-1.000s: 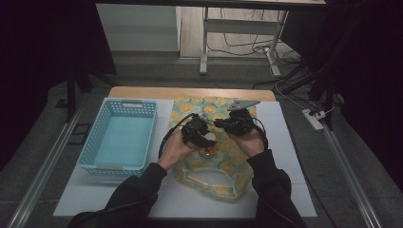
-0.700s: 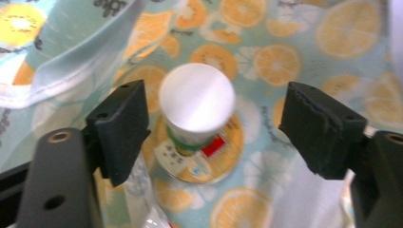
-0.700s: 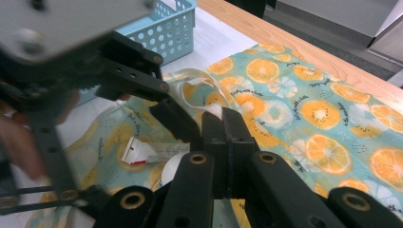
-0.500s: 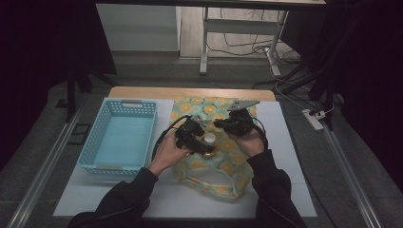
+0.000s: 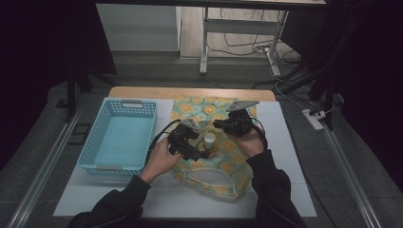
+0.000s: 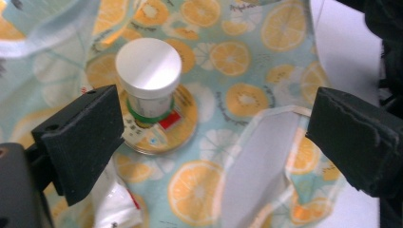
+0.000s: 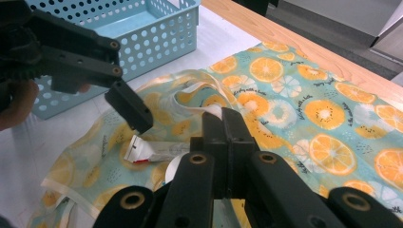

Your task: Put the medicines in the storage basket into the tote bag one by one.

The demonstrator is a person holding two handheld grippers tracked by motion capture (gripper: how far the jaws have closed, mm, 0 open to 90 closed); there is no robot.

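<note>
left tool agape over round white-capped jar | right tool pinching soft orange-print cloth

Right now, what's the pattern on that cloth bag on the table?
Orange slices on pale teal; the cloth bag shows best in the left gripper view.

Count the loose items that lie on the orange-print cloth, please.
2. A white-capped jar stands upright between the open jaws of the left tool. A white tube lies flat beside it, near the right tool. The cloth folds may hide more.
</note>
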